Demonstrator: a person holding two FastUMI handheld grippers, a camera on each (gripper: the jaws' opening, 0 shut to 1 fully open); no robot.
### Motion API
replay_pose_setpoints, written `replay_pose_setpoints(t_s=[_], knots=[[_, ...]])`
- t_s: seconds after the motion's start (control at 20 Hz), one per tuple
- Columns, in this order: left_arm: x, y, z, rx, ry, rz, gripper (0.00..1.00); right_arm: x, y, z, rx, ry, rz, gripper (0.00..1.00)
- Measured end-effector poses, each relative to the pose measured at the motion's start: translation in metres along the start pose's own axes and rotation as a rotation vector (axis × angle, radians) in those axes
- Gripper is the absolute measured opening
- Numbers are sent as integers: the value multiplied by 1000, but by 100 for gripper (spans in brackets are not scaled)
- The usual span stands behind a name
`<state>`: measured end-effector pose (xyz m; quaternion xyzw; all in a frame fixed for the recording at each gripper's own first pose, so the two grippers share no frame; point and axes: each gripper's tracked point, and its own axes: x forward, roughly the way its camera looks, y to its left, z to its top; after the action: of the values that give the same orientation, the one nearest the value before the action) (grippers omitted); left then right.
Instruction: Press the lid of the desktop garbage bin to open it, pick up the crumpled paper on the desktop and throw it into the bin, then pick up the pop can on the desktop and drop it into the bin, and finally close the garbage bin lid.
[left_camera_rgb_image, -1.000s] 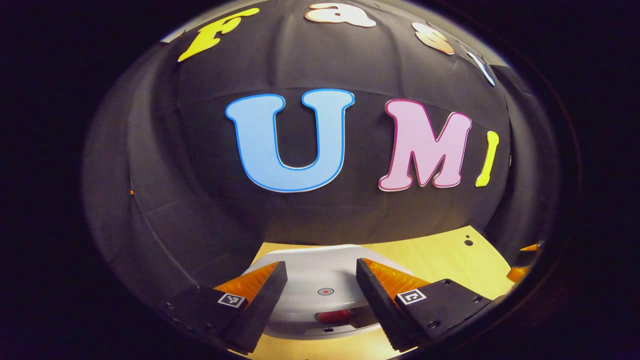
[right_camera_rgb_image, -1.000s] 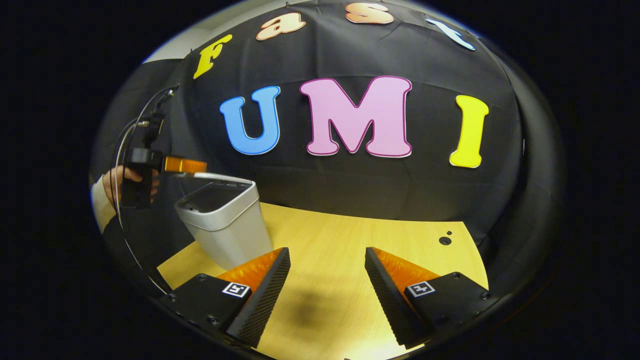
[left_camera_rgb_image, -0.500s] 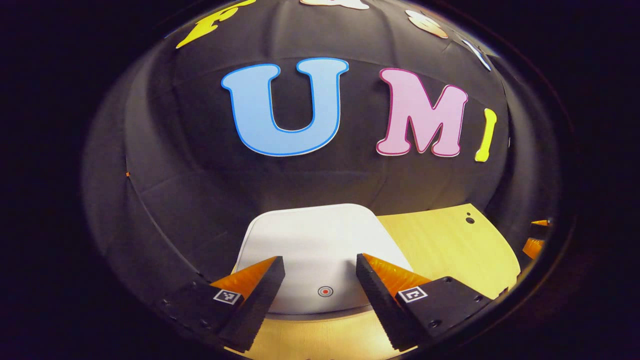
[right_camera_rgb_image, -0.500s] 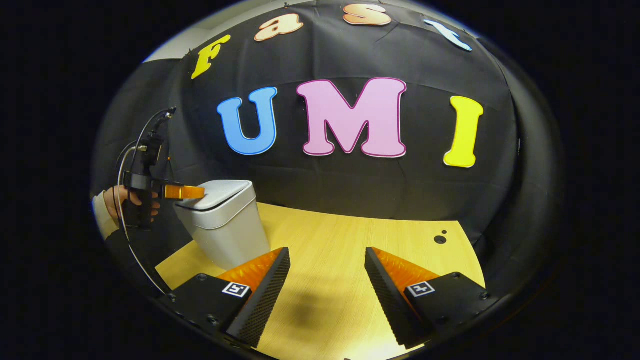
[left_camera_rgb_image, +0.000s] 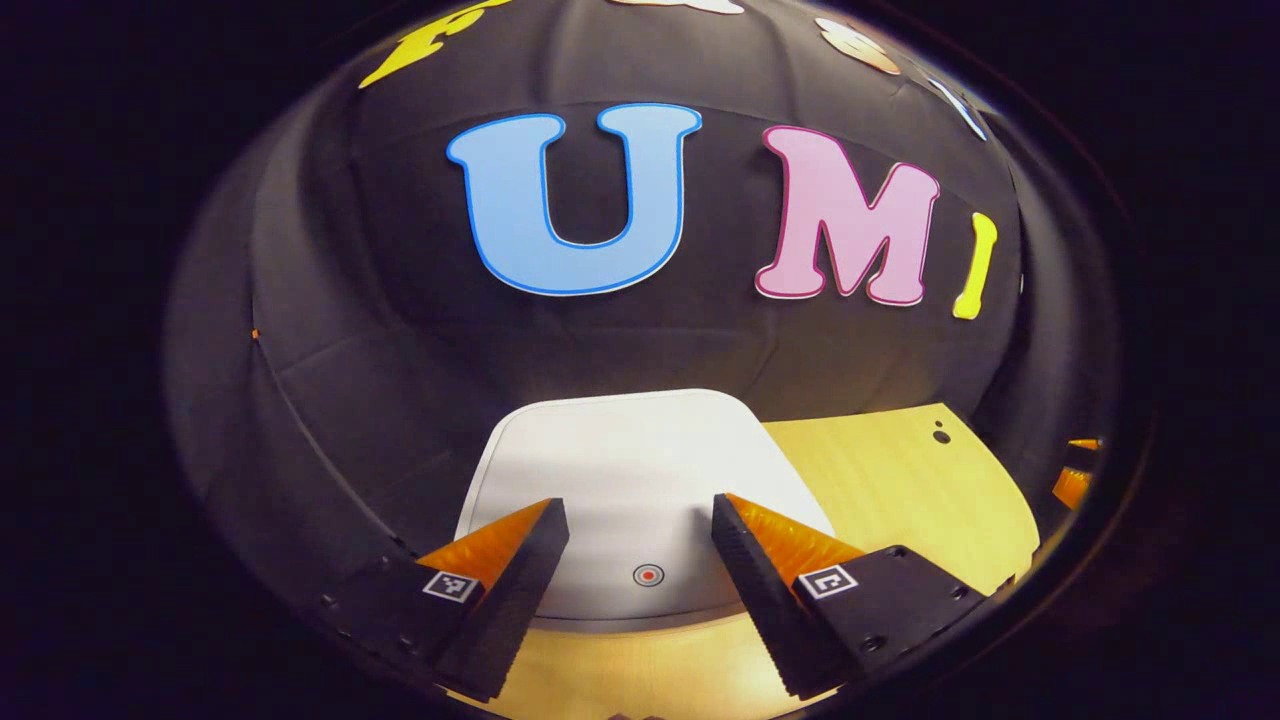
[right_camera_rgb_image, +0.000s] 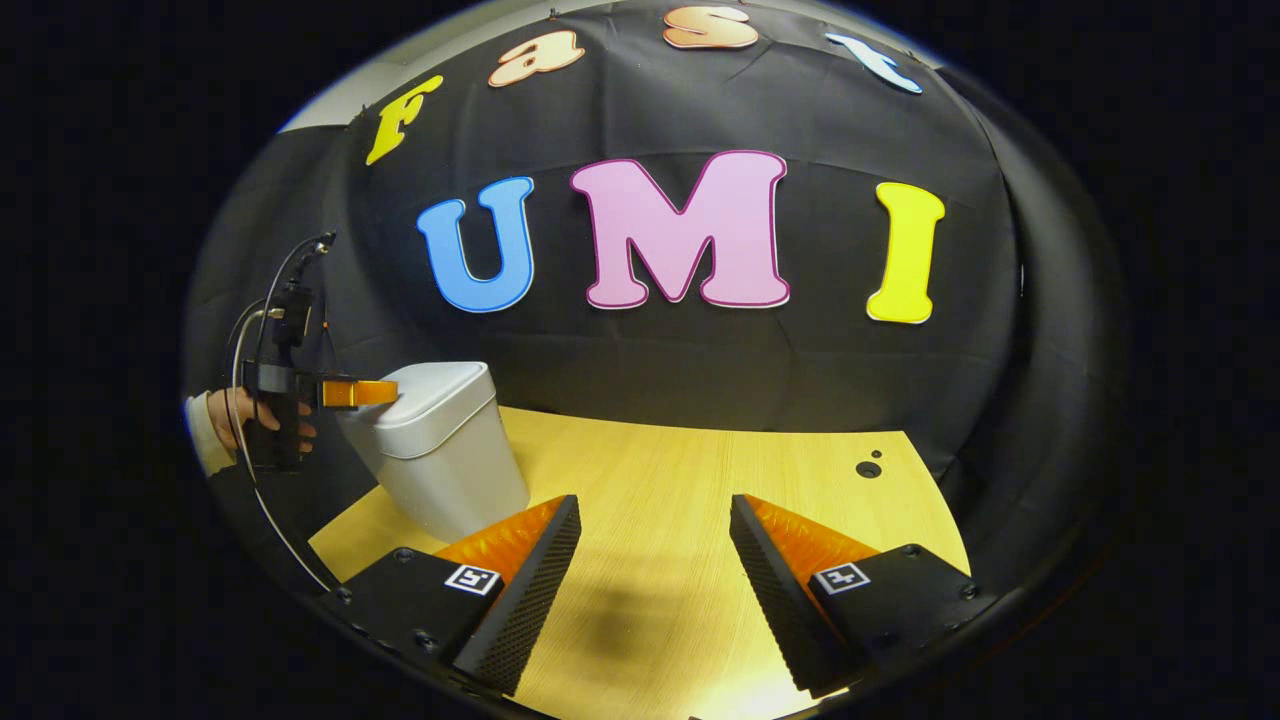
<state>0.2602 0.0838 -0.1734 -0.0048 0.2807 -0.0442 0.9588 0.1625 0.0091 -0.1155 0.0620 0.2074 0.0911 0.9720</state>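
The left hand-held gripper (left_camera_rgb_image: 640, 525), fingers apart and empty, rested over the bin (right_camera_rgb_image: 440, 460) lid (left_camera_rgb_image: 625, 480), which lay down on the surface (right_camera_rgb_image: 680, 500), so the closing step looked finished, leaving only lifting clear.

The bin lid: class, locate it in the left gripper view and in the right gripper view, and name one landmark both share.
Left gripper view: the bin lid lies low centre, behind the left tongs.
Right gripper view: the lid sits at left, on the bin.
Shared landmark: the table's dark hole.
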Motion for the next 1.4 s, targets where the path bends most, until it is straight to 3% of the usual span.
replay_pose_setpoints(t_s=[0.25,0.75,0.95,1.1,1.4], knots=[[4,-5,-3,83,-20,-24,99,-6,3,-6,-13,6,12,97],[-15,-7,22,43,-125,-2,96,-31,5,20,-42,-67,-19,97],[-62,-21,45,71,-235,-2,96,-51,11,37,-61,-145,-79,97],[-110,-47,57,52,-346,-48,96,-68,27,50,-69,-207,-102,97],[-183,-92,44,68,-439,-114,94,-100,59,66,-68,-282,-112,97]])
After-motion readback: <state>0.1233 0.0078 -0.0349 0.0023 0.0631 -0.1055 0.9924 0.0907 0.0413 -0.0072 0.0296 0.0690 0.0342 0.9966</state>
